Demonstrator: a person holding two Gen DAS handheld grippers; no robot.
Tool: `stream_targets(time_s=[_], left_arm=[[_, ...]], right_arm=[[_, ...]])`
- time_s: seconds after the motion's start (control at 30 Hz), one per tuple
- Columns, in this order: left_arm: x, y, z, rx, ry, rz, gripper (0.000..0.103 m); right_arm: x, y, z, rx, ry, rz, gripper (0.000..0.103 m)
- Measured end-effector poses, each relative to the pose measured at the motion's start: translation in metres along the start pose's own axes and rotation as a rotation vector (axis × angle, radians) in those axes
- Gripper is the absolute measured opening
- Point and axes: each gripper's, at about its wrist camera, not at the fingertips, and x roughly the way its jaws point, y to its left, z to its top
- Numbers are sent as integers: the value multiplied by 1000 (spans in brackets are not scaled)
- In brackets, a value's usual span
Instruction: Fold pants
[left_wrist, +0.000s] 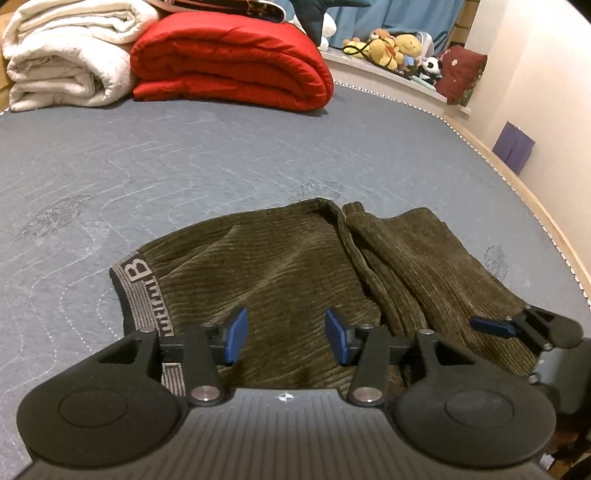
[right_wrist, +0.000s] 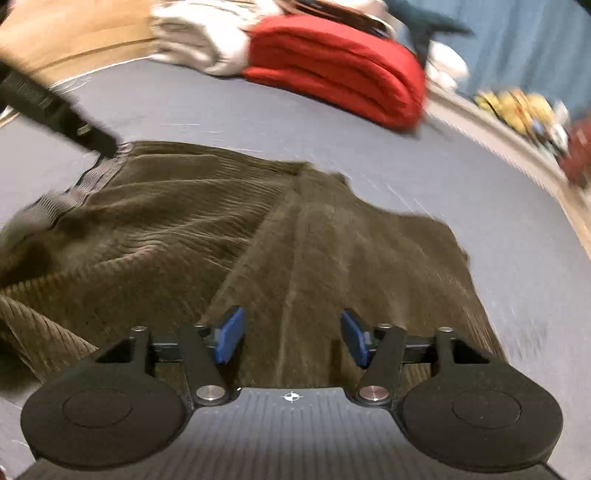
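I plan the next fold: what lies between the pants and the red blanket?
Only bare grey mattress lies between the pants and the red blanket, in both wrist views.

Warm, dim indoor light is falling evenly, casting only soft shadows under the pants (left_wrist: 280, 258). The left wrist view is staying sharp, while the right wrist view is smearing with motion blur, strongest toward the red blanket (right_wrist: 340, 66). Fisheye distortion is bending the bed (left_wrist: 221, 155) edge.
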Motion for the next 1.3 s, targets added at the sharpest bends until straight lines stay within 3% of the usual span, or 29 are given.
stream_targets(time_s=[0.23,0.27,0.33,0.37,0.4,0.5,0.73,0.87,1.0,1.13,1.17,1.23,1.3], left_arm=[[13,-9,12,-26,5,-9,58],[16,-10,13,-25,9,-10,58],[20,-14,13,-20,15,-11,59],[23,-15,13,-18,18,-12,59],[25,-17,13,-16,20,-13,59],[28,-20,13,-10,23,-19,59],[35,-22,9,-18,35,-41,59],[33,-24,7,-16,34,-53,59],[30,-26,5,-13,38,-67,59],[26,-27,4,-23,44,-90,59],[25,-29,4,-24,45,-100,59],[24,-34,4,-18,48,-112,59],[24,-41,4,-8,49,-119,59]], right_arm=[[38,11,3,-58,71,-55,70],[41,9,6,-48,70,-50,64],[39,0,8,-22,65,-39,42],[38,-6,8,-9,67,-41,25],[36,-11,8,5,68,-45,17],[27,-31,9,56,47,-29,12],[-31,-88,-8,196,-25,-83,11],[-68,-129,-37,280,-20,-154,8],[-94,-168,-80,355,62,-259,0],[-106,-215,-154,438,280,-557,0],[-107,-224,-169,463,327,-589,0],[-112,-244,-205,562,399,-590,0],[-122,-249,-216,610,344,-571,3]])
